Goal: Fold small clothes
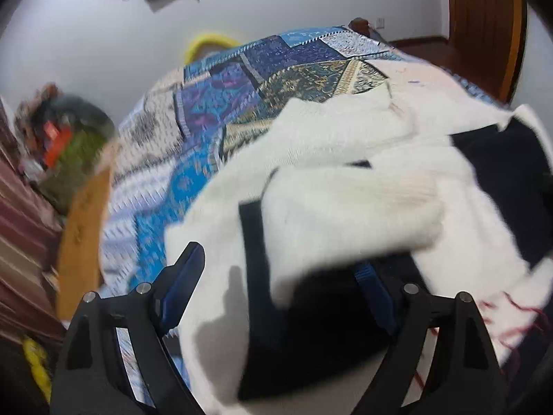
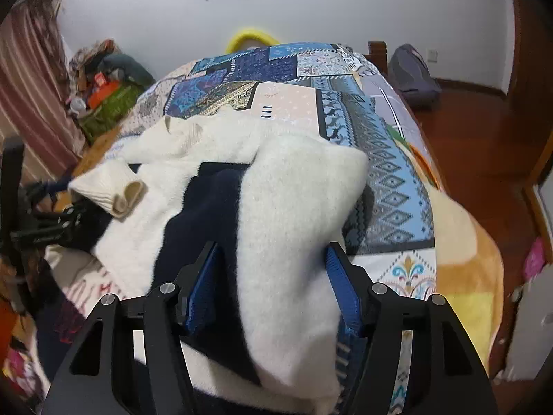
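One patchwork bedspread (image 2: 387,159), white wall (image 2: 345,10), wooden floor (image 2: 484,131)

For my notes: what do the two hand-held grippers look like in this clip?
Both look alike. The left hand-held gripper and the right hand-held gripper each have matte black angular linkage arms with triangular cut-outs, round silver pivot pins, and two black fingers faced with ribbed blue pads. No cables, markings, hands or sleeves show.

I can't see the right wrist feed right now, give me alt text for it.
The right gripper has a thick fold of the white and navy sweater between its blue pads, over a patchwork bedspread. A cuffed sleeve trails left toward the left gripper at the frame's edge; behind are a white wall and wooden floor.
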Demonstrator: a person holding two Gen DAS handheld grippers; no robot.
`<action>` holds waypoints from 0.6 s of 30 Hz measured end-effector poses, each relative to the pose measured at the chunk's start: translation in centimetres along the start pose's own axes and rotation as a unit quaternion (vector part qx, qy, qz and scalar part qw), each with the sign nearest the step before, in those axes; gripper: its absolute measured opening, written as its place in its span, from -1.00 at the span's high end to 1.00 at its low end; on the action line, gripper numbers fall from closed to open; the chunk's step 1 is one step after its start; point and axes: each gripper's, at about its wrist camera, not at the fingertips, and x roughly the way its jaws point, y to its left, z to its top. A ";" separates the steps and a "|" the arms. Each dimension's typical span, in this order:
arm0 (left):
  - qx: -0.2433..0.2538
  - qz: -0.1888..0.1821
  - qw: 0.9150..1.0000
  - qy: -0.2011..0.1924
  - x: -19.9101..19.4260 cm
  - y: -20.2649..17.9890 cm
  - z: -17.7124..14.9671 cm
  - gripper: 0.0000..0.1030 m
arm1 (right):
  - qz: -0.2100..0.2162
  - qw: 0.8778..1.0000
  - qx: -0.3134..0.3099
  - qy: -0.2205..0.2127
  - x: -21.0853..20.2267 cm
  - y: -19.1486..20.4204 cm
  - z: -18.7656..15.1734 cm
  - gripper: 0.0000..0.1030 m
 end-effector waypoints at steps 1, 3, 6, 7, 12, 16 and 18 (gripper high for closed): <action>0.008 0.014 1.000 -0.012 0.1 -0.1 0.3 -0.68 | -0.007 1.000 -0.006 0.001 0.0 0.0 0.1 -0.16; -0.017 0.026 0.999 -0.021 0.4 1.2 0.6 -0.68 | -0.017 1.000 -0.019 0.006 0.2 -0.2 0.2 -0.09; -0.091 -0.008 0.996 -0.003 1.1 5.2 0.1 -0.67 | -0.019 1.000 -0.017 0.003 0.0 -1.3 0.2 -0.05; -0.108 -0.016 0.994 -0.001 1.1 6.4 -0.3 -0.67 | -0.017 1.000 -0.012 0.001 -0.2 -1.9 0.1 -0.03; -0.135 -0.041 0.990 0.012 0.5 9.6 -3.1 -0.57 | -0.010 1.000 0.018 -0.023 -1.7 -3.7 0.0 0.02; -0.167 -0.003 0.986 0.015 -0.4 11.7 -5.6 -0.48 | -0.025 0.998 0.041 -0.040 -2.9 -5.1 0.0 0.12; -0.184 -0.021 0.982 0.027 -0.4 12.8 -6.8 -0.47 | -0.025 0.998 0.049 -0.028 -2.9 -5.7 0.0 0.12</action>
